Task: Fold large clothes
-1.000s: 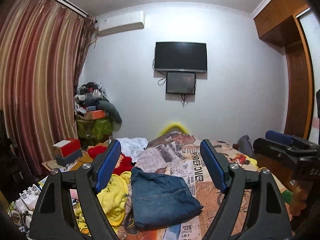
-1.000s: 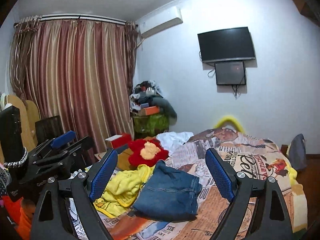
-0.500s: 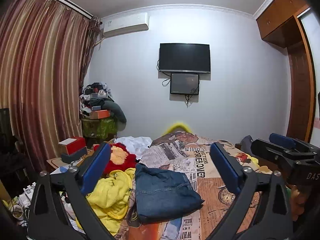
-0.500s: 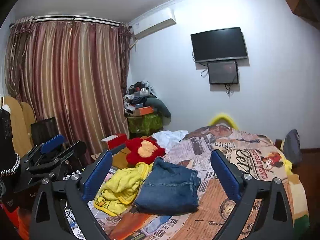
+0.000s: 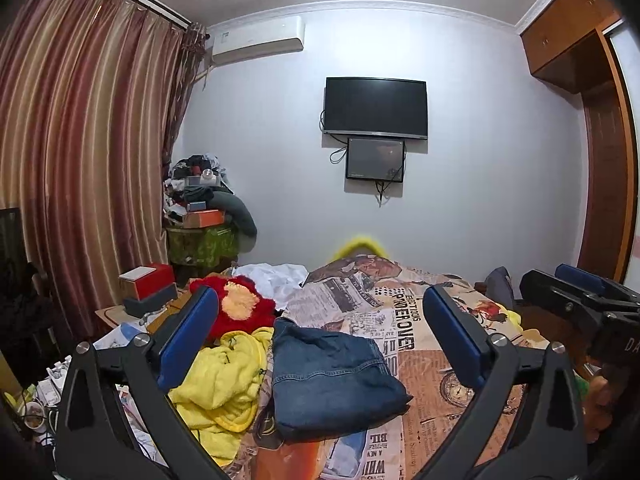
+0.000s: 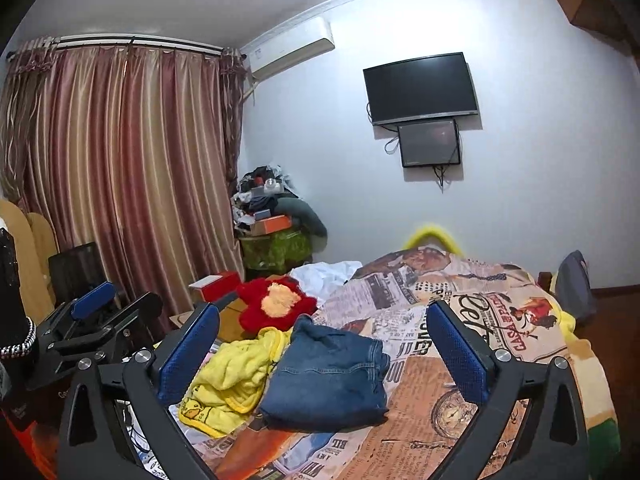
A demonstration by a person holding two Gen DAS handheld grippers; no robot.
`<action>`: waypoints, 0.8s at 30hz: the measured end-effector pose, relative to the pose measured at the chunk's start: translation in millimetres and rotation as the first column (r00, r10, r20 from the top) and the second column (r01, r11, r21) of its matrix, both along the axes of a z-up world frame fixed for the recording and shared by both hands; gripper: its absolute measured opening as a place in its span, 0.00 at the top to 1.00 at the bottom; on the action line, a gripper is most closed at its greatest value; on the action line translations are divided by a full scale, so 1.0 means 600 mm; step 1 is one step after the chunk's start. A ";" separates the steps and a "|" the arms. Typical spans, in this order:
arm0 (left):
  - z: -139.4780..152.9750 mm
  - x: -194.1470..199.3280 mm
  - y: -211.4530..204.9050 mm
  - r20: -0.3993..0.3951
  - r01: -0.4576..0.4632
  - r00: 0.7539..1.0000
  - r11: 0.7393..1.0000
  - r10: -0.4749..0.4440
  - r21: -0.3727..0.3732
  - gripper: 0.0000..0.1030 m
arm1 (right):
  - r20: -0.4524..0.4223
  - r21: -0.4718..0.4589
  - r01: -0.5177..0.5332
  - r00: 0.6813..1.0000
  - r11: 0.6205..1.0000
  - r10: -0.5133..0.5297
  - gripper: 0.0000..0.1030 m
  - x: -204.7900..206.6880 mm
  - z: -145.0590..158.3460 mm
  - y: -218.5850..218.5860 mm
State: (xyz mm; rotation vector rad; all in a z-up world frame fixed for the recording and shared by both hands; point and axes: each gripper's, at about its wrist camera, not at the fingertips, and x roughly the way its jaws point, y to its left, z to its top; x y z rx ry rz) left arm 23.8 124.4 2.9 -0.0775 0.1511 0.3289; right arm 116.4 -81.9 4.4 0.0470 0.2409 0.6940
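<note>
Left gripper (image 5: 320, 334) jaws wide apart, holding nothing; right gripper (image 6: 322, 336) likewise; folded jeans (image 5: 332, 380) on bed untouched.

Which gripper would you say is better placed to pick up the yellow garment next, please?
Probably the left gripper. The yellow garment lies left of the folded jeans, on its side; the right gripper would need to cross over the jeans. Both are open and empty.

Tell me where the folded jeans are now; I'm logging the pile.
In both wrist views the folded jeans lie on the printed bedspread, centre-frame, touching the yellow garment on their left, below the red plush.
</note>
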 end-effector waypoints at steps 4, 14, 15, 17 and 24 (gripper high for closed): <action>-0.001 0.000 0.000 0.000 0.002 1.000 1.000 -0.002 -0.003 0.00 | -0.010 0.005 -0.002 1.000 1.000 0.002 0.00 0.001 0.001 0.000; -0.006 0.005 0.006 -0.004 0.005 1.000 1.000 -0.005 -0.014 0.00 | -0.005 0.002 0.005 1.000 1.000 -0.005 0.00 0.000 0.001 -0.002; -0.006 0.005 0.006 -0.004 0.004 1.000 1.000 -0.004 -0.014 0.00 | -0.005 0.002 0.005 1.000 1.000 -0.004 0.00 0.000 0.001 -0.002; -0.006 0.006 0.005 -0.003 0.007 1.000 1.000 -0.007 -0.013 0.00 | -0.009 0.001 0.003 1.000 1.000 -0.003 0.00 -0.001 0.000 -0.002; -0.009 0.008 0.005 -0.010 0.011 1.000 1.000 -0.011 -0.019 0.00 | -0.012 -0.011 0.007 1.000 1.000 -0.007 0.00 -0.001 -0.002 0.000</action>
